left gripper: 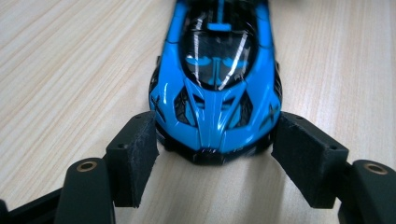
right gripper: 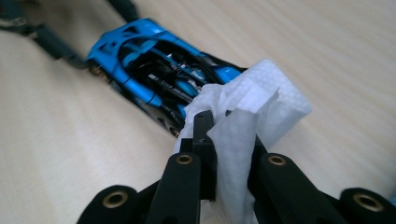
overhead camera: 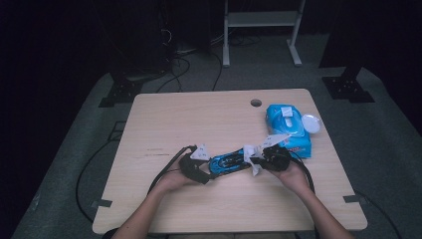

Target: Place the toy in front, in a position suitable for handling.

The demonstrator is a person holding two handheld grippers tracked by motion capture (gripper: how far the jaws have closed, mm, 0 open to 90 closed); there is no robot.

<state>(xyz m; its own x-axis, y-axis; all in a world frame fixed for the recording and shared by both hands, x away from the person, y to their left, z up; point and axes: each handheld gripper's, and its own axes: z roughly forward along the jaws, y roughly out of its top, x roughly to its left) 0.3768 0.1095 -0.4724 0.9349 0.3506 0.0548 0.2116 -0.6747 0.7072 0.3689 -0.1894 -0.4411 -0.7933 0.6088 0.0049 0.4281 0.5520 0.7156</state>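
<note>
Wooden table (overhead camera: 164,119), left claw (left gripper: 212,161) pinching blue car (left gripper: 217,74), right claw (right gripper: 229,135) clamping wipe (right gripper: 247,116) (pack (overhead camera: 288,130) print seemingly unreadable)

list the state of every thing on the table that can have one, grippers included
blue and black toy car: upright on the table, nose between the left pads
white wet wipe: crumpled, pinched, touching the car's rear
blue pack of wet wipes: lying flat, lid flipped open
left gripper: jaws part open, either side of the car's nose
right gripper: shut on the wipe
</note>
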